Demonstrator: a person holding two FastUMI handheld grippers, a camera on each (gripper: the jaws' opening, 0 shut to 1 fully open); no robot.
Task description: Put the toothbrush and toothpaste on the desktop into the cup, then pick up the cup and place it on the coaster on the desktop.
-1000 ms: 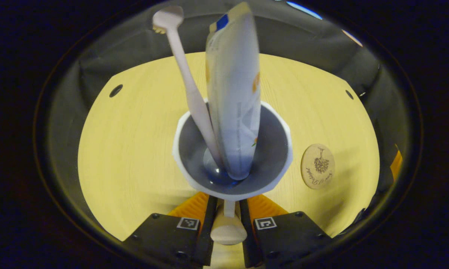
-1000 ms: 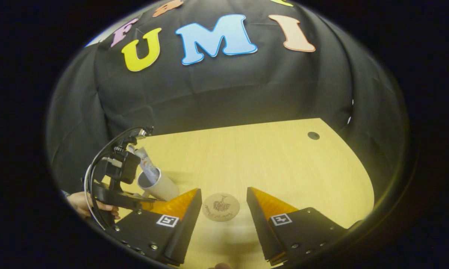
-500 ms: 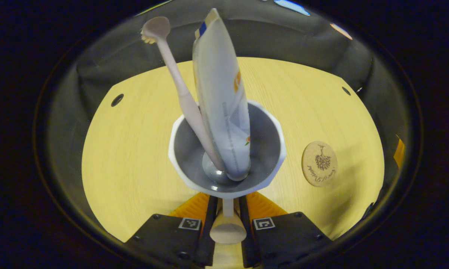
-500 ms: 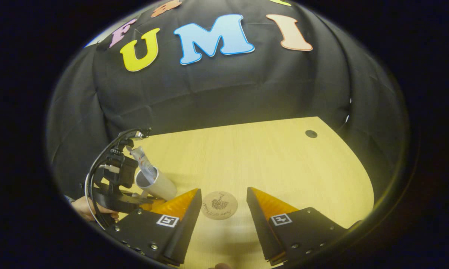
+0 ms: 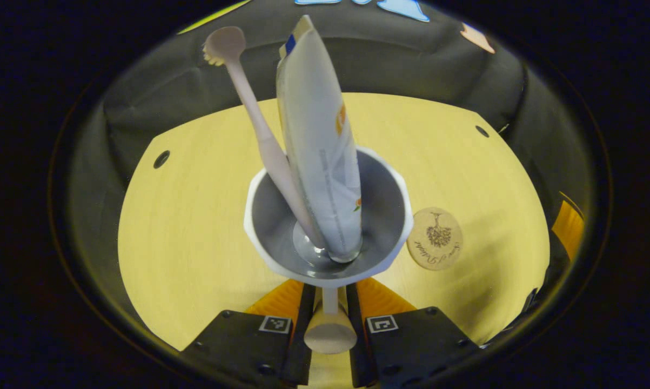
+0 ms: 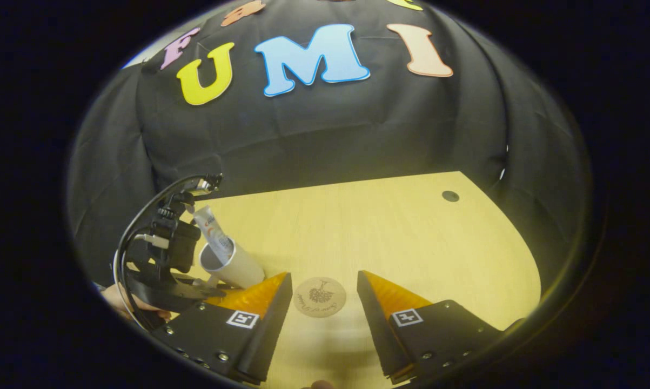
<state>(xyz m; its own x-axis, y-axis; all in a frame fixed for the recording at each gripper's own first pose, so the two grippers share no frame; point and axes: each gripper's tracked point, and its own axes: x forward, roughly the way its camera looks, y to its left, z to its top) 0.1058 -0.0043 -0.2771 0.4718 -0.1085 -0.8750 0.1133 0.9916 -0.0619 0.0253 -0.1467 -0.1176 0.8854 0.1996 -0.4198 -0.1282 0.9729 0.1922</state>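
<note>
Left gripper [image 5: 330,302]: you pinch the white faceted plastic cup [image 5: 327,216] by its handle, frame centre.
Load: top-heavy; keep upright.
Right gripper [image 6: 325,302]: spread, empty.

White cup [image 5: 397,178], pale pink toothbrush [image 5: 260,127], tan coaster [image 5: 435,239]

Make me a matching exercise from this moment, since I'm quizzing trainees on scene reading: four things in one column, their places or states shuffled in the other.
Things:
1. toothpaste
2. cup
3. coaster
4. right gripper

States:
A. lying bare on the desktop
B. standing in the cup beside the toothbrush
C. fingers apart, holding nothing
D. held by its handle between the left gripper's fingers

Pairs: 1-B, 2-D, 3-A, 4-C
</note>
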